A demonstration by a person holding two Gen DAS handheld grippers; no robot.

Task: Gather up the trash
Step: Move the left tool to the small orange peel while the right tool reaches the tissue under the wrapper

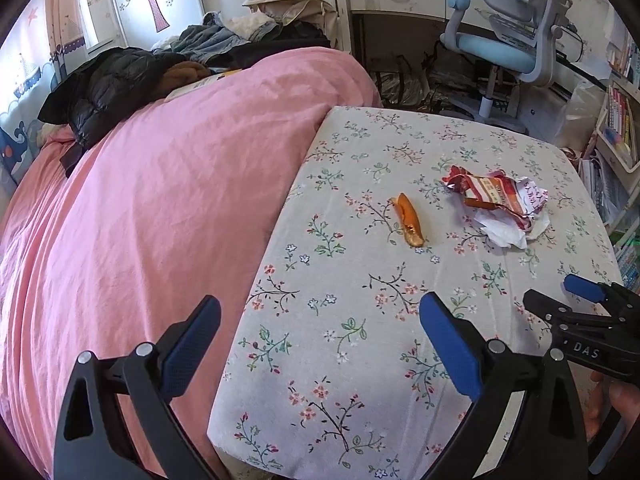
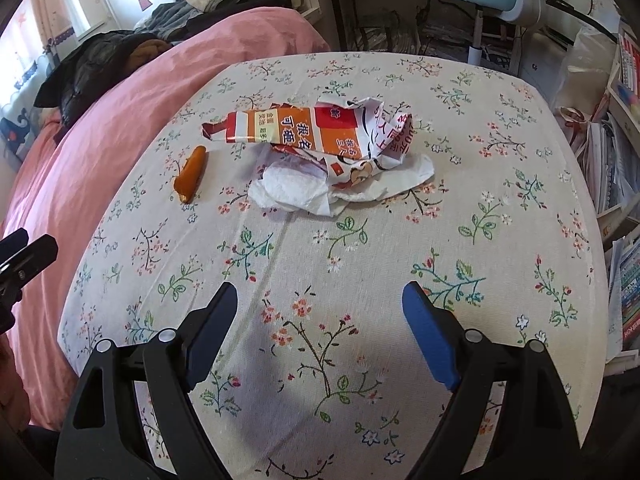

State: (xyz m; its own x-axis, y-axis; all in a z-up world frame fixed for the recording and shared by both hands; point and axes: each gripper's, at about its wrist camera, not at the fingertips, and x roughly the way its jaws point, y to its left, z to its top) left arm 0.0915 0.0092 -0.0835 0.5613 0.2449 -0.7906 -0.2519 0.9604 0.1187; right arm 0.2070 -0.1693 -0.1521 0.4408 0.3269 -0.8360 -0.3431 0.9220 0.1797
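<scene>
Both open jaws hover short of wrapper.

floral cloth off-white; peel orange; wrapper red-orange-white; quilt pink

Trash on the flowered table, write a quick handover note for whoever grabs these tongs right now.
Left tongs: open, empty, hanging over the near left edge of the table.
Right tongs: open, empty, over the table's near side.
Trash: orange peel lies alone at left; crumpled wrapper rests on a white tissue just right of it.
Done: nothing picked up.
Left: all three pieces. No bin is in view.
</scene>
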